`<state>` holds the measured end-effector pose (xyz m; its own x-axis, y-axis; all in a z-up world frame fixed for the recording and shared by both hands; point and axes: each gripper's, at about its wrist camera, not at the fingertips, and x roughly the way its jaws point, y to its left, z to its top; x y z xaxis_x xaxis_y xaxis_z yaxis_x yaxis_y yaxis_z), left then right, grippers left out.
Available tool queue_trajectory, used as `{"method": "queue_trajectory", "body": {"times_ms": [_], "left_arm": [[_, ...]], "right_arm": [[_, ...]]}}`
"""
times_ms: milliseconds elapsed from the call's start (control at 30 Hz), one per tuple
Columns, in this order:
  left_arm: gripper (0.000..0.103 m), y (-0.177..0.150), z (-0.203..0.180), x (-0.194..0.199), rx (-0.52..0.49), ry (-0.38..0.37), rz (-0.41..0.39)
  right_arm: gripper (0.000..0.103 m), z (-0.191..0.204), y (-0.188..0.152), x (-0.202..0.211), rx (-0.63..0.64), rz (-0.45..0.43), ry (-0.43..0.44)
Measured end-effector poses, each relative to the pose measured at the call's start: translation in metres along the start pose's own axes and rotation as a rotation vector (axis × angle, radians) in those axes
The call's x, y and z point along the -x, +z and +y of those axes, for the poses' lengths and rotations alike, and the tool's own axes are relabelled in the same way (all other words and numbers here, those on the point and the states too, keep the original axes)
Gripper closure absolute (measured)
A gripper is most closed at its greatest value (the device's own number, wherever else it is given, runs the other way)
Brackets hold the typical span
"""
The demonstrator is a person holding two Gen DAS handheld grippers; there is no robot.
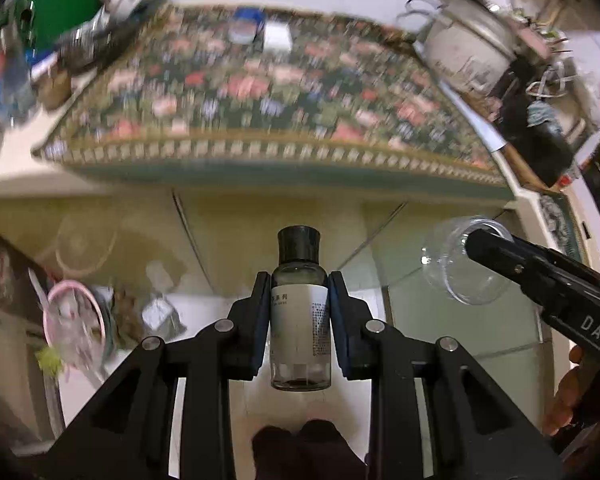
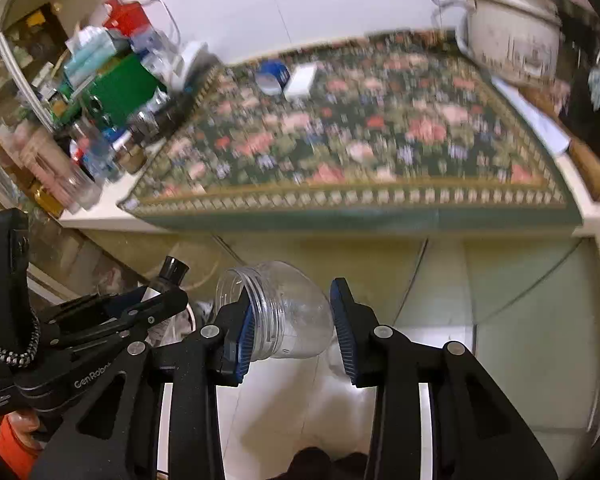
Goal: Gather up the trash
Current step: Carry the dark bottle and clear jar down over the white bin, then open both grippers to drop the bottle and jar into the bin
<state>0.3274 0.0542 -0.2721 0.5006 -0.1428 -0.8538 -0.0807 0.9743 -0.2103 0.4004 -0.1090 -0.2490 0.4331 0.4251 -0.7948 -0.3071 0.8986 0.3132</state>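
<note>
Warm indoor light; background motion-blurred, floral cloth [image 1: 260, 92] smeared; gripper foreground sharp; fisheye edges curved, dark vignette

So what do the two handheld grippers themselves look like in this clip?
Both are matte black linkage frames with silver pivot bolts and blue ribbed pads on the fingertips. The left gripper shows white "GenRobot" lettering and a coiled black cable in the right view; the right gripper shows white "DAS".

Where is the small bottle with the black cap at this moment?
The small bottle is upright between the pads of the left gripper, centre of the left wrist view, off the floral cloth. The clear jar is to its right.
</note>
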Motion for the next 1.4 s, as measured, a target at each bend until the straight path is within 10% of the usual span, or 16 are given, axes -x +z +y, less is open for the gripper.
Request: {"method": "queue_trajectory", "body": {"times_ms": [300, 900, 1400], "left_arm": [[0.076, -0.042, 0.018, -0.094, 0.094, 0.046, 0.087], [0.076, -0.130, 0.078, -0.288, 0.220, 0.084, 0.183], [0.076, -0.138, 0.061, -0.363, 0.218, -0.009, 0.272]], "right_arm": [[0.070, -0.063, -0.046, -0.103, 0.032, 0.156, -0.093], [0.067, -0.098, -0.108, -0.310, 0.025, 0.356, 0.003], [0.053, -0.126, -0.109, -0.306, -0.012, 0.363, -0.012]]}}
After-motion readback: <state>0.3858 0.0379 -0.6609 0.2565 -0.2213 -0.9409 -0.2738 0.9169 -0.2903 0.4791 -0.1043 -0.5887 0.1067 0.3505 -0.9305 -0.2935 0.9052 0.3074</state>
